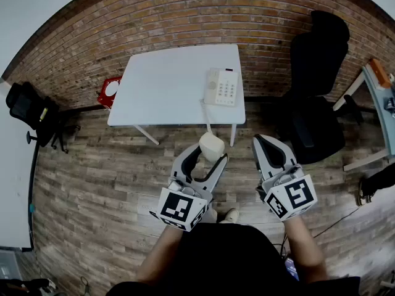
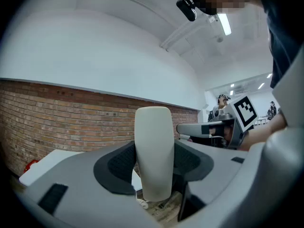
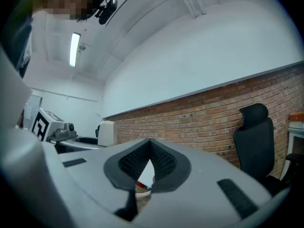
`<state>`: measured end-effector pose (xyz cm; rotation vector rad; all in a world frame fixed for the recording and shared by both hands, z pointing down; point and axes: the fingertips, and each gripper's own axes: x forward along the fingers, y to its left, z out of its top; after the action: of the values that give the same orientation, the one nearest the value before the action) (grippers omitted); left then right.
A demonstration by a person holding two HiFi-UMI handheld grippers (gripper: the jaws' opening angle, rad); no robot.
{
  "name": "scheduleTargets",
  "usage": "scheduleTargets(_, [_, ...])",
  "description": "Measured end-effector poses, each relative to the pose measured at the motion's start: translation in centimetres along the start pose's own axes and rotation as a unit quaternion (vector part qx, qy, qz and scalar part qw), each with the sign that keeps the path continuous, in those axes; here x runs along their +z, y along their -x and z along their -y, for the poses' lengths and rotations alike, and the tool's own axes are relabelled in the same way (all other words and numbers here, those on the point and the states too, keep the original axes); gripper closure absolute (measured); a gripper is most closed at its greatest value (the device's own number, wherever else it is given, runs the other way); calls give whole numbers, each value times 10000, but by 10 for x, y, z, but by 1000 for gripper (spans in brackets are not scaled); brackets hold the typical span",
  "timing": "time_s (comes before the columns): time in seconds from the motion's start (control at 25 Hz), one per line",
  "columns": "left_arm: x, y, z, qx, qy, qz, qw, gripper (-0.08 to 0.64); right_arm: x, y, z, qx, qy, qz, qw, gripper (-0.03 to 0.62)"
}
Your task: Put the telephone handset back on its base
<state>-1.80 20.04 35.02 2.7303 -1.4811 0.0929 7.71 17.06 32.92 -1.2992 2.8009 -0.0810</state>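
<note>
Left gripper view shows the left gripper's (image 2: 154,167) jaws clamped on the cream handset (image 2: 153,146), which stands upright between the pads. Right gripper view shows the right gripper's (image 3: 151,167) jaws together with nothing between them. Only the head view shows the base (image 1: 222,87) on the white table (image 1: 160,85), with its cord (image 1: 207,119) running to the handset.

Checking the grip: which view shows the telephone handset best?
Left gripper view: the handset fills the centre, clamped upright in the left gripper. Head view shows only its top end; right gripper view, a small sliver at left.
</note>
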Motion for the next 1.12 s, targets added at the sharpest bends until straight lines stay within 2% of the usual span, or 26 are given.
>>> scheduleTargets(1.12, [1,4,0,240,40,-22,9997,310,-6,-1,1,171,-145,-39,9997,580])
